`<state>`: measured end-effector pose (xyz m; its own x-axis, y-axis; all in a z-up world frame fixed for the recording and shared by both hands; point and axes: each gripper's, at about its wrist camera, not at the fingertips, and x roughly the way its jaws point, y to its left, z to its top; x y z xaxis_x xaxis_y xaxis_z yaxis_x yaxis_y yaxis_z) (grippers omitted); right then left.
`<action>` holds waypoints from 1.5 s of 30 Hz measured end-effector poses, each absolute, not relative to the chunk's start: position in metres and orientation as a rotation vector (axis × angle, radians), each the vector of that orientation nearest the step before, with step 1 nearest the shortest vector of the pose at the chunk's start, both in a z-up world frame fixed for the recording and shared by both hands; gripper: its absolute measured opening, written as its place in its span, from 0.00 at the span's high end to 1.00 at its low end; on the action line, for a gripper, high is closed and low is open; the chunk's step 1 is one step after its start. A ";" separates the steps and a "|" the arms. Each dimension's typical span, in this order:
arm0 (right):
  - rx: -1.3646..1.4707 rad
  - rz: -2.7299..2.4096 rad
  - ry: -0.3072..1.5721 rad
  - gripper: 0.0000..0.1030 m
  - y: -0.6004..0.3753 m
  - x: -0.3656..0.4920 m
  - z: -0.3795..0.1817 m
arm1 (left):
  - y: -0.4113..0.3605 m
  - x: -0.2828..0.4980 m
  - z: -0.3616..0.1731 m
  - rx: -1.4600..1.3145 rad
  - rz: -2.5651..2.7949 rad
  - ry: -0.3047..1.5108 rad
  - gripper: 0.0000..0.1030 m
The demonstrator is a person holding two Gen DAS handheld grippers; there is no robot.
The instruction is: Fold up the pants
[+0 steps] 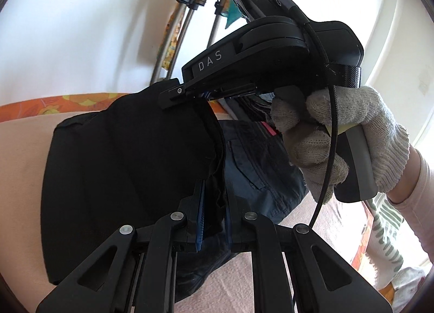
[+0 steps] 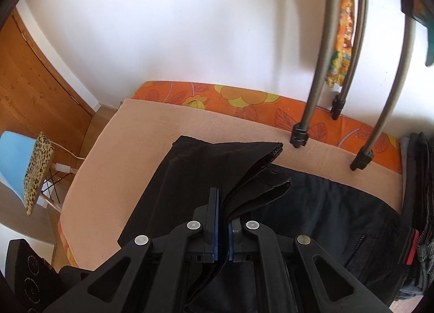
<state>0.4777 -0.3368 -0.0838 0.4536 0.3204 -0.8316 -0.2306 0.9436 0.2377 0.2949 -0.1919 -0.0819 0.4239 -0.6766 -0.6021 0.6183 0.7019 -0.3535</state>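
- Black pants on pink blanket over the bed, hem end lifted and doubled back above the waist part.
- Left gripper clenched on a cloth edge; right gripper clenched on stacked hems.
- Advice for the fold: carry both edges level, keep cloth taut between grips, line hems up with waistband before release.
- Gloved hand on right handle.
- Pile of clothes at frame edge, cut off; waistband hidden under fold.
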 end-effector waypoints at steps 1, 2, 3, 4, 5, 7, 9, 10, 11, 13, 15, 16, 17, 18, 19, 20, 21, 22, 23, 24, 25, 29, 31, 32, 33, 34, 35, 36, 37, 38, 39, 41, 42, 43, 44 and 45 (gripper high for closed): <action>0.107 0.336 1.052 0.98 -0.351 0.475 -0.085 | -0.204 0.293 -0.084 -0.064 -0.821 0.794 0.90; 0.115 0.331 1.060 0.98 -0.363 0.473 -0.088 | -0.215 0.291 -0.087 -0.047 -0.833 0.797 0.90; 0.122 0.326 1.068 0.98 -0.375 0.470 -0.091 | -0.227 0.288 -0.090 -0.034 -0.844 0.803 0.90; 0.130 0.320 1.076 0.98 -0.385 0.468 -0.095 | -0.236 0.288 -0.093 -0.019 -0.855 0.812 0.90; 0.140 0.313 1.083 0.98 -0.396 0.466 -0.099 | -0.244 0.286 -0.096 -0.005 -0.868 0.823 0.90; 0.153 0.301 1.095 0.98 -0.411 0.464 -0.108 | -0.259 0.287 -0.099 -0.001 -0.872 0.847 0.89; 0.138 0.284 1.102 0.99 -0.422 0.462 -0.115 | -0.259 0.283 -0.094 -0.005 -0.889 0.871 0.89; 0.123 0.277 1.105 0.99 -0.424 0.463 -0.120 | -0.254 0.282 -0.091 -0.014 -0.901 0.873 0.84; 0.102 0.270 1.107 0.99 -0.426 0.464 -0.123 | -0.246 0.280 -0.088 -0.023 -0.915 0.874 0.84; 0.085 0.262 1.111 0.99 -0.434 0.464 -0.129 | -0.233 0.272 -0.083 -0.034 -0.908 0.872 0.84; 0.093 0.276 1.109 0.99 -0.442 0.463 -0.133 | -0.205 0.270 -0.078 -0.006 -0.865 0.846 0.82; 0.085 0.272 1.109 0.99 -0.445 0.463 -0.135 | -0.198 0.271 -0.079 0.019 -0.824 0.833 0.80; 0.083 0.269 1.111 0.99 -0.449 0.462 -0.138 | -0.193 0.277 -0.081 0.040 -0.781 0.834 0.80; 0.092 0.268 1.116 0.99 -0.455 0.461 -0.142 | -0.180 0.282 -0.086 0.052 -0.737 0.847 0.80; 0.100 0.264 1.119 0.99 -0.459 0.461 -0.145 | -0.165 0.290 -0.092 0.050 -0.686 0.865 0.80; 0.106 0.262 1.118 0.99 -0.463 0.461 -0.147 | -0.151 0.296 -0.103 0.038 -0.639 0.886 0.80; 0.115 0.264 1.113 0.99 -0.466 0.458 -0.151 | -0.140 0.302 -0.112 0.027 -0.599 0.908 0.80; 0.127 0.263 1.110 0.99 -0.470 0.458 -0.154 | -0.130 0.310 -0.120 0.016 -0.570 0.932 0.80; 0.137 0.261 1.110 0.99 -0.473 0.457 -0.157 | -0.124 0.313 -0.127 0.008 -0.555 0.951 0.80; 0.142 0.260 1.108 0.99 -0.476 0.456 -0.158 | -0.120 0.315 -0.133 0.005 -0.542 0.963 0.80; 0.154 0.262 1.095 0.99 -0.479 0.453 -0.157 | -0.118 0.316 -0.137 0.004 -0.536 0.966 0.80; 0.151 0.288 0.993 0.98 -0.494 0.431 -0.149 | -0.124 0.314 -0.149 0.027 -0.557 0.980 0.80; 0.180 0.266 1.056 0.90 -0.504 0.432 -0.164 | -0.131 0.313 -0.150 0.069 -0.562 0.980 0.80; 0.188 0.270 1.083 0.85 -0.507 0.432 -0.170 | -0.134 0.313 -0.150 0.085 -0.564 0.976 0.80; 0.180 0.261 1.097 0.72 -0.509 0.432 -0.173 | -0.136 0.313 -0.151 0.093 -0.566 0.974 0.80; 0.179 0.254 1.098 0.63 -0.511 0.431 -0.173 | -0.137 0.314 -0.151 0.091 -0.566 0.976 0.80; 0.201 0.260 1.089 0.54 -0.513 0.432 -0.171 | -0.137 0.315 -0.152 0.083 -0.565 0.979 0.80; 0.237 0.274 1.072 0.54 -0.517 0.432 -0.167 | -0.136 0.316 -0.152 0.078 -0.566 0.980 0.80; 0.274 0.283 1.060 0.54 -0.522 0.433 -0.166 | -0.135 0.315 -0.152 0.077 -0.566 0.979 0.80; 0.311 0.278 1.053 0.54 -0.526 0.436 -0.164 | -0.134 0.314 -0.152 0.076 -0.564 0.978 0.80; 0.346 0.274 1.054 0.54 -0.530 0.441 -0.164 | -0.133 0.314 -0.151 0.071 -0.563 0.976 0.80; 0.377 0.238 1.073 0.58 -0.532 0.450 -0.167 | -0.129 0.312 -0.150 0.064 -0.562 0.976 0.80; 0.382 0.216 1.077 0.68 -0.531 0.453 -0.170 | -0.128 0.311 -0.149 0.066 -0.558 0.974 0.80; 0.384 0.210 1.072 0.75 -0.529 0.455 -0.172 | -0.126 0.310 -0.149 0.067 -0.555 0.974 0.80; 0.374 0.203 1.056 0.87 -0.526 0.454 -0.172 | -0.124 0.310 -0.149 0.064 -0.554 0.975 0.80; 0.355 0.200 1.029 0.92 -0.521 0.450 -0.168 | -0.122 0.310 -0.149 0.063 -0.550 0.977 0.80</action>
<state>0.4500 -0.5214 -0.1684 0.5041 0.3264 -0.7996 0.0031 0.9252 0.3796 0.3096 -0.1225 -0.1494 0.4347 -0.4142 -0.7997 0.4695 0.8620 -0.1912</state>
